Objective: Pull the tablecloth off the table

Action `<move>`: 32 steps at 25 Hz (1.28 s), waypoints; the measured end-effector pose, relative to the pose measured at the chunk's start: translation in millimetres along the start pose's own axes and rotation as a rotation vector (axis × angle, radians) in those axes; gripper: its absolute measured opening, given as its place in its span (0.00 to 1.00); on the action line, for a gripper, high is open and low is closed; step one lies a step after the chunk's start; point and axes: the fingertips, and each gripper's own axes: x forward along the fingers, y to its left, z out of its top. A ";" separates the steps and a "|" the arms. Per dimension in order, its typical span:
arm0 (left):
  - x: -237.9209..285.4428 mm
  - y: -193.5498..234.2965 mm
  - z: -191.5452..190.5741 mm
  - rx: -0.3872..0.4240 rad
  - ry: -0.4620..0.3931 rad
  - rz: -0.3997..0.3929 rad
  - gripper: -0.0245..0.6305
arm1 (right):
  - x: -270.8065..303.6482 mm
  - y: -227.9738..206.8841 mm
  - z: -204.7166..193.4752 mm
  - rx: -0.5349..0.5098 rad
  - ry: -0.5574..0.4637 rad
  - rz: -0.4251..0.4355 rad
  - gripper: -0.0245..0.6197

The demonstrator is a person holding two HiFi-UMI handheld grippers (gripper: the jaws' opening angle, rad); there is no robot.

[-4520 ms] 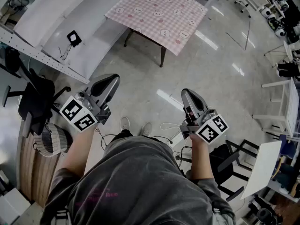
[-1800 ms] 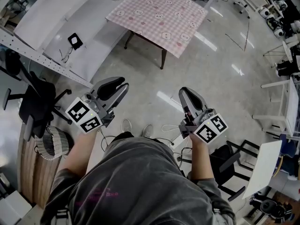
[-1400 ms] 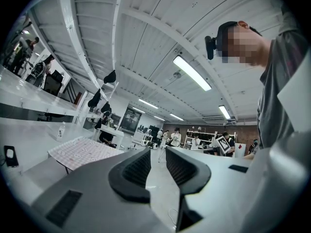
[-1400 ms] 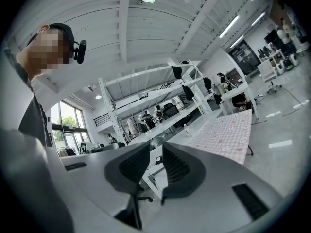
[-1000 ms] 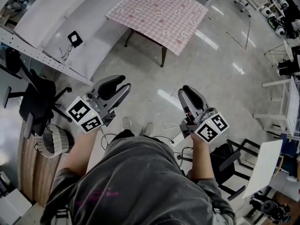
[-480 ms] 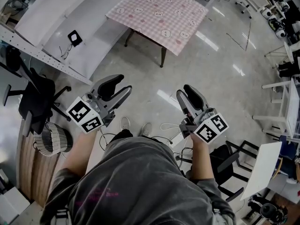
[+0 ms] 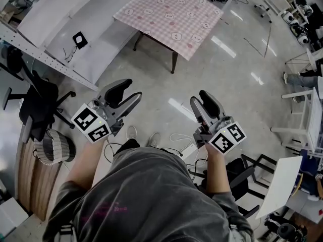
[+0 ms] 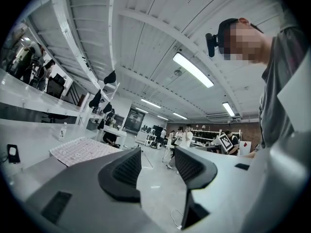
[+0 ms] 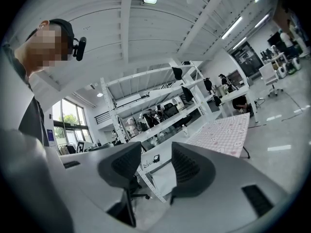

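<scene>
The pink checked cloth tablecloth printed with small faces lies flat over a small dark-legged table at the far end of the view, its near corner overhanging. A long white workbench runs just beside the table's left edge. Glossy pale grey floor lies open between the table and the person. The left gripper and right gripper are held low in front of the torso, pointing towards the table and well apart from the cloth. Each has its jaws parted around nothing.
</scene>
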 end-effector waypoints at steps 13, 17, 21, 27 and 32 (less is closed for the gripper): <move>14.0 -24.8 -12.1 -0.001 -0.012 0.040 0.36 | -26.6 -25.7 -1.4 0.048 -0.016 0.026 0.31; 19.9 -20.3 -11.7 -0.001 -0.011 0.042 0.36 | -24.9 -32.6 -2.0 0.054 -0.017 0.026 0.31; 31.0 -9.0 -12.7 -0.010 -0.010 0.040 0.36 | -14.9 -43.1 0.9 0.056 -0.013 0.022 0.31; 53.4 16.8 -11.9 -0.024 -0.021 0.022 0.36 | 6.7 -62.2 5.8 0.048 -0.004 0.012 0.31; 78.0 53.4 -6.1 -0.034 -0.020 0.006 0.36 | 40.3 -86.1 13.1 0.054 -0.001 -0.005 0.31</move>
